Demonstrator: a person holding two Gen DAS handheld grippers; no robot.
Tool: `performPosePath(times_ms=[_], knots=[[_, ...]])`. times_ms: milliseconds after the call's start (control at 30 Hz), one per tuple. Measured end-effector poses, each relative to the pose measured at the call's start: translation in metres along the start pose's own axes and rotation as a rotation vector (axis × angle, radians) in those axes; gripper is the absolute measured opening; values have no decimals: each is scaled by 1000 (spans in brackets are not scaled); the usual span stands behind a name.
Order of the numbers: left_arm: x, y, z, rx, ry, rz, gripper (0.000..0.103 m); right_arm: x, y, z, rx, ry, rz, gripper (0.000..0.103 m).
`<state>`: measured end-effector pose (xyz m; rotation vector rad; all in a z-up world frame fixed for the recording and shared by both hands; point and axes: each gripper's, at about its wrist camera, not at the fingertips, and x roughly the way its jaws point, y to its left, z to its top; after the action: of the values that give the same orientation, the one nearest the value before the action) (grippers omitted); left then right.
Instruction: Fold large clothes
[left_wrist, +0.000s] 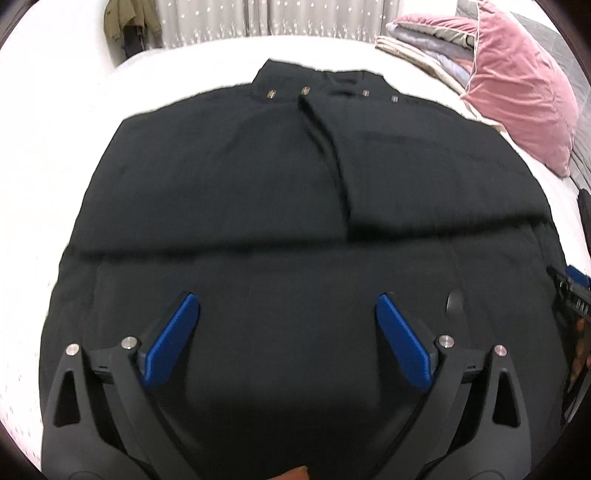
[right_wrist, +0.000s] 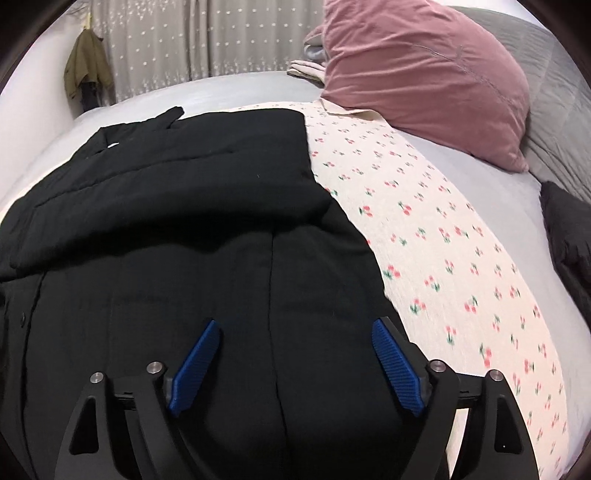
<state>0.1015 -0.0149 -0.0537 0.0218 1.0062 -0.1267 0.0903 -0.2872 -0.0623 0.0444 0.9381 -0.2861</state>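
Beneath both open jaws lies the black coat (left_wrist: 236, 192).

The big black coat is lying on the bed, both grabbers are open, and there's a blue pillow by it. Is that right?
Almost. The pillow is pink, not blue; the right wrist view shows it best. The rest holds: the black coat lies on the bed, and the left gripper and right gripper are both open.
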Motion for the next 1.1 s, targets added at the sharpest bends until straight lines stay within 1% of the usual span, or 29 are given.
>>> performPosePath(times_ms=[100, 133, 167, 233, 300, 367, 433, 467, 500, 533, 567, 600, 633, 667, 733, 767, 800, 833, 867, 900, 933, 967, 1000, 1033, 1067, 1100], knots=[[0, 6, -23, -7, 22, 9, 102, -5, -7, -11, 53, -1, 4, 92], [-2, 8, -31, -7, 14, 5, 102, -7, -8, -16, 59, -5, 5, 94], [-6, 10, -40, 3, -12, 2, 102, -9, -9, -19, 61, -5, 6, 98], [-10, 8, -49, 43, -12, 5, 103, -11, -12, -27, 60, 11, 21, 103], [-15, 11, -55, 78, 11, -3, 103, -16, -15, -34, 43, 20, 48, 103], [-23, 19, -63, 117, 54, -34, 103, -21, -19, -41, 0, 38, 79, 103], [-33, 35, -75, 156, 79, -45, 103, -28, -29, -50, -52, 63, 138, 103], [-37, 45, -79, 152, 84, -39, 103, -32, -38, -55, -83, 69, 163, 103], [-45, 60, -88, 136, 81, -54, 102, -35, -44, -60, -101, 71, 169, 103], [-52, 68, -93, 125, 76, -46, 102, -39, -57, -66, -104, 77, 161, 103], [-59, 77, -98, 102, 79, -22, 102, -43, -69, -71, -71, 83, 184, 103], [-69, 85, -103, 69, 77, -16, 102, -50, -81, -74, -22, 86, 193, 103], [-77, 89, -106, 42, 63, -44, 102, -58, -86, -75, 3, 85, 178, 103], [-86, 90, -108, 15, 31, -99, 102, -66, -85, -75, 11, 69, 170, 103], [-101, 77, -110, -18, -39, -206, 102, -90, -64, -70, -28, -14, 250, 103], [-104, 65, -111, -14, -58, -246, 102, -100, -45, -69, -61, -44, 293, 103], [-103, 46, -115, 8, -68, -293, 102, -105, -32, -69, -86, -51, 314, 103], [-100, 34, -119, 28, -62, -311, 102, -108, -10, -71, -126, -42, 341, 103], [-93, 20, -125, 56, -41, -321, 102, -105, 14, -76, -180, 0, 369, 103], [-82, 8, -135, 88, 1, -311, 102, -101, 30, -82, -222, 39, 384, 103], [-77, 2, -144, 114, 13, -276, 102, -93, 46, -93, -276, 88, 385, 103], [-80, -3, -153, 155, -24, -232, 102, -84, 57, -106, -338, 119, 346, 103], [-84, -4, -161, 182, -39, -207, 102, -84, 59, -120, -389, 69, 306, 103], [-89, 0, -167, 177, -21, -197, 102, -89, 55, -126, -396, 24, 311, 103], [-94, 8, -173, 158, -3, -187, 102, -93, 42, -133, -373, 19, 320, 103], [-99, 15, -179, 143, 13, -181, 102, -96, 34, -137, -351, 36, 318, 103]])
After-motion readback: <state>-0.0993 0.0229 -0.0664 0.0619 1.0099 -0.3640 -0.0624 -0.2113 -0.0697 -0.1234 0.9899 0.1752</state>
